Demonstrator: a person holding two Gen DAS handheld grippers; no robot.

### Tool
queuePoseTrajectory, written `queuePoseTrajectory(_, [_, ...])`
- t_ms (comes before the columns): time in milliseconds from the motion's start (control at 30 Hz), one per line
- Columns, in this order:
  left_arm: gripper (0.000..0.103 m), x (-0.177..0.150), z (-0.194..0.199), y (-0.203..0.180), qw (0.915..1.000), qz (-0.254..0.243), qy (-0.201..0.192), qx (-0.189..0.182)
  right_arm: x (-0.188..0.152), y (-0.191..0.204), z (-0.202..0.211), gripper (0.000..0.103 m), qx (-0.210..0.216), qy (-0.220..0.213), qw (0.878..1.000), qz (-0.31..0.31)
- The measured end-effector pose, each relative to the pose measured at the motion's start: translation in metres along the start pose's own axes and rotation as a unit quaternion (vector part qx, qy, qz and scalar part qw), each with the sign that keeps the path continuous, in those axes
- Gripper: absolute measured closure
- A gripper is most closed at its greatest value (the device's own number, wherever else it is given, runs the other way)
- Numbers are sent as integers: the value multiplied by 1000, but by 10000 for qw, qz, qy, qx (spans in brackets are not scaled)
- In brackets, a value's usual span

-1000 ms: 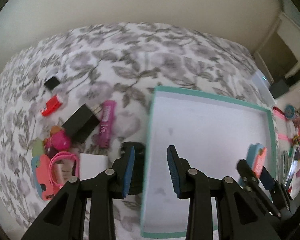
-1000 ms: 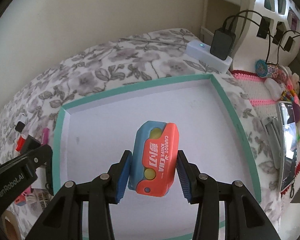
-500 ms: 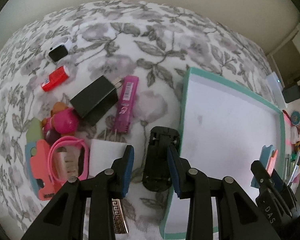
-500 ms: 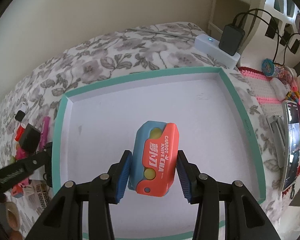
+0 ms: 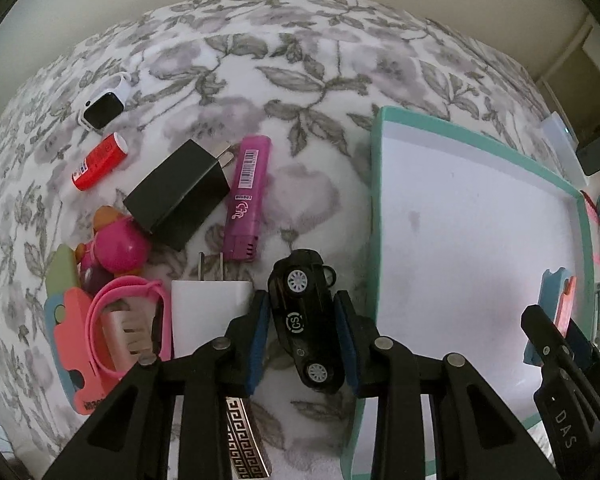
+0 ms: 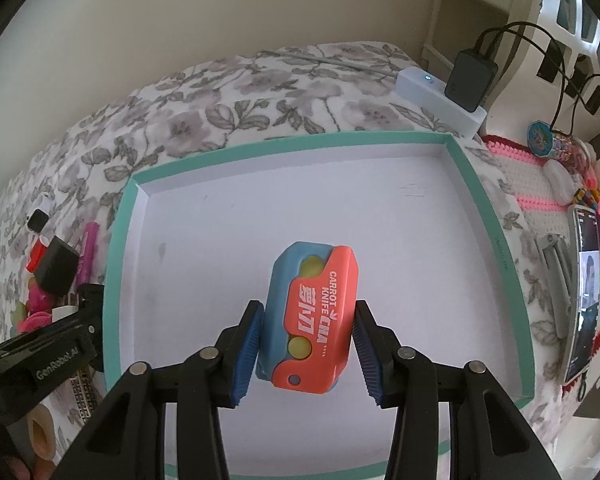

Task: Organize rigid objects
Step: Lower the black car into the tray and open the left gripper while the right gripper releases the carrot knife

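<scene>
The left gripper (image 5: 302, 340) has its jaws around the toy car (image 5: 306, 322), barely touching, so it could slip out, while the right gripper (image 6: 308, 350) squeezes the toy knife (image 6: 312, 318) over the tray (image 6: 118, 240).

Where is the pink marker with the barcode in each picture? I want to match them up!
Left wrist view: the pink marker lies left of centre on the flowery cover, beside the black charger.
Right wrist view: the marker is a thin sliver at the far left edge.
Shared landmark: the teal-rimmed tray, just right of the marker in both.
</scene>
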State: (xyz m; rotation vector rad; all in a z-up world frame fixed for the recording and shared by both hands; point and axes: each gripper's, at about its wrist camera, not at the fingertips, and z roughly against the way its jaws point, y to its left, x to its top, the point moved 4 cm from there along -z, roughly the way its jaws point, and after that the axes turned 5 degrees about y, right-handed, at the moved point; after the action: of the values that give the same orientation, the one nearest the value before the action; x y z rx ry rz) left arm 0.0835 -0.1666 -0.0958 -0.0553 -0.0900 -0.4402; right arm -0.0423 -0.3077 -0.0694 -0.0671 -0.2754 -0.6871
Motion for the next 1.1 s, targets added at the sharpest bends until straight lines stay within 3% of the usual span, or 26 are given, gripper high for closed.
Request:
queuePoseTrajectory(267, [70,2,11,10,9997,191,-112,-134,-1,1,-3,56,10,67,10000,7])
queuePoseTrajectory(533, [70,7,69,-4,9941,23,-894,-618,1,0,1,56,33,7,10000,-58])
queuePoseTrajectory(633, [70,4,69,-23,9919,-186,-869,-911,0,1,0,56,18,25,10000,-63])
queuePoseTrajectory(833, [70,0,54,-57,9900,-531,-709,-1098,-2,-6,-6,55,-48,144,9997,-165])
queuePoseTrajectory(1100, [69,-6,37,-77,9890,-841,-650,-1025,-4,-16,-9,55,-112,211,9992,-307])
